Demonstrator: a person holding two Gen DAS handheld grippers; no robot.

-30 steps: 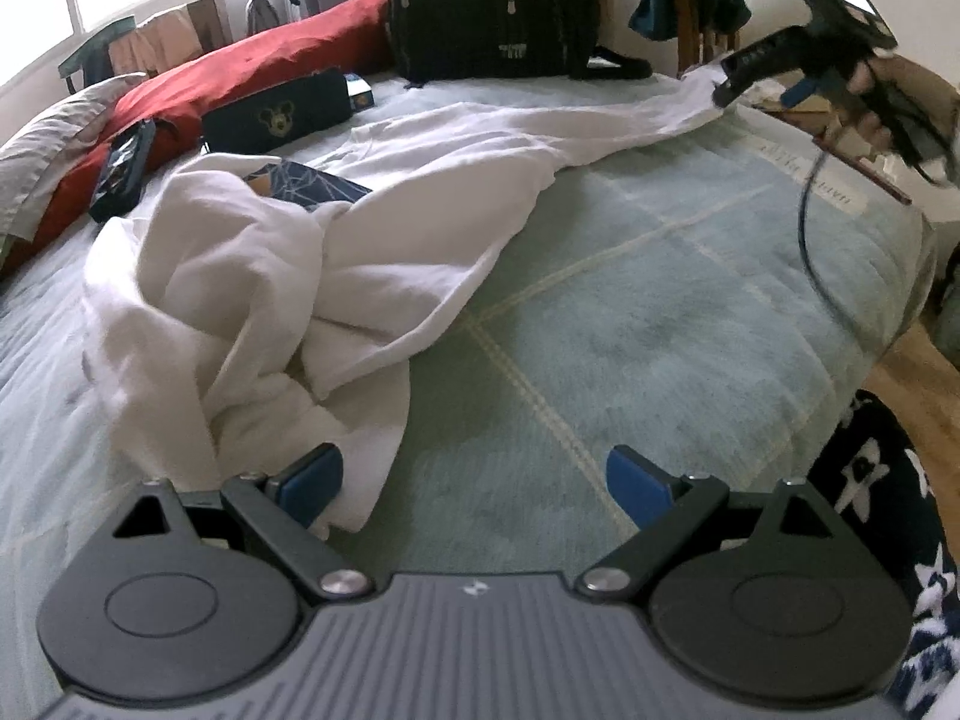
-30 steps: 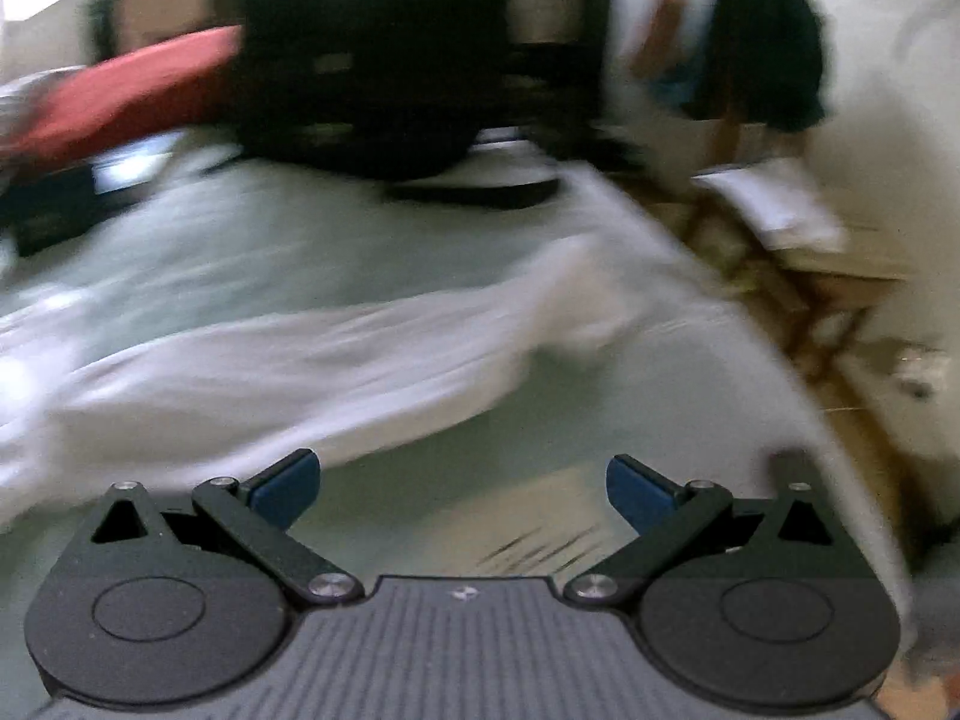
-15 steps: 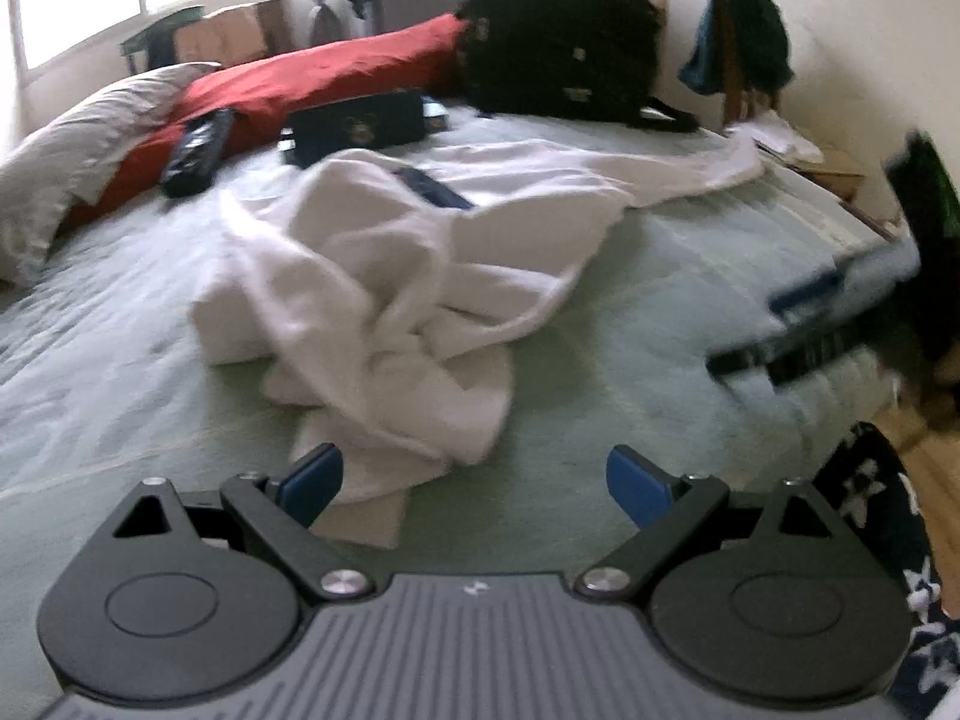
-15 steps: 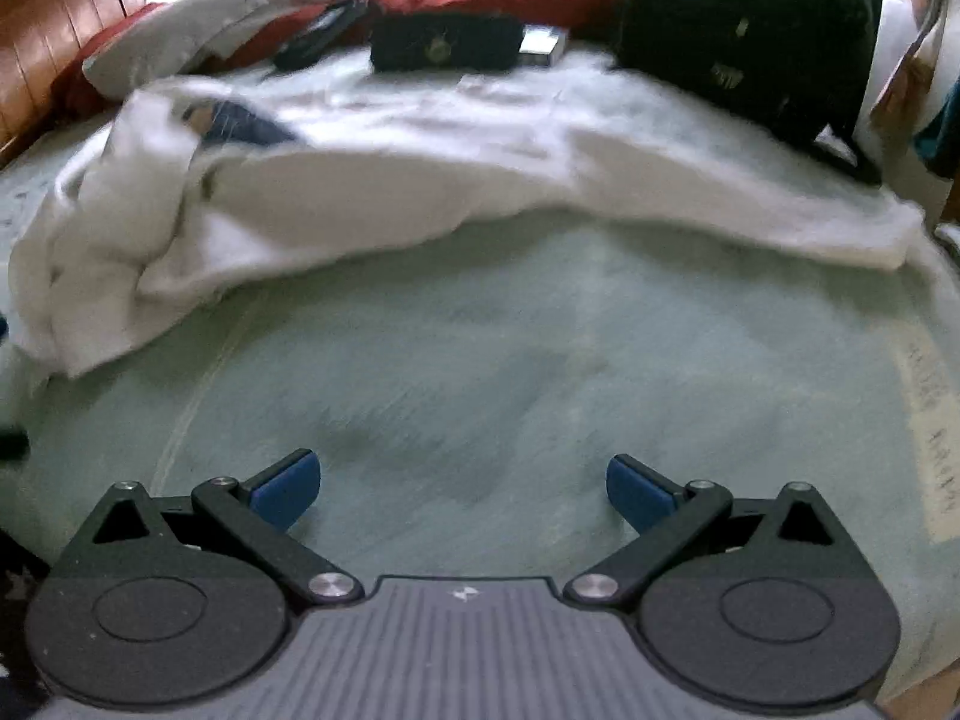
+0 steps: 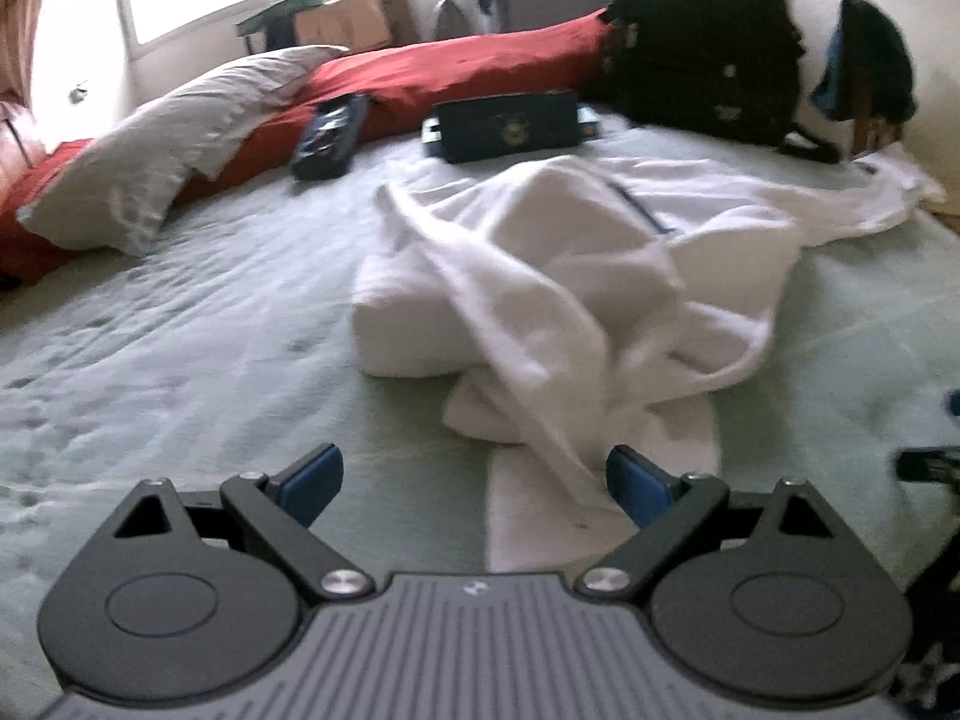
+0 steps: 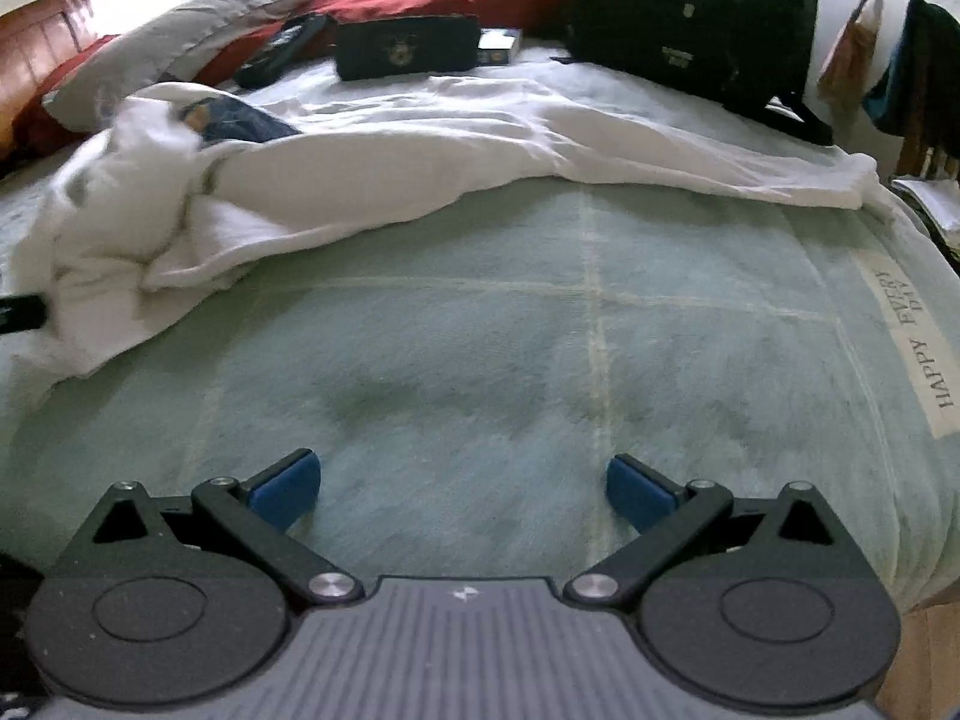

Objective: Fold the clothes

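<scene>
You can read 1 line of print in the right wrist view: "HAPPY EVERY DAY" in dark capitals on a pale strip label (image 6: 912, 348), which runs along the right side of the green blanket (image 6: 480, 330). The letters run lengthwise along the strip, with "DAY" small and tucked beside "EVERY". The dark pouch (image 6: 408, 54) near the pillows carries a round emblem, but you cannot make out any wording on it. Small pale marks on the black backpack (image 6: 690, 12) are too blurred to read. In the left wrist view nothing is legible.
</scene>
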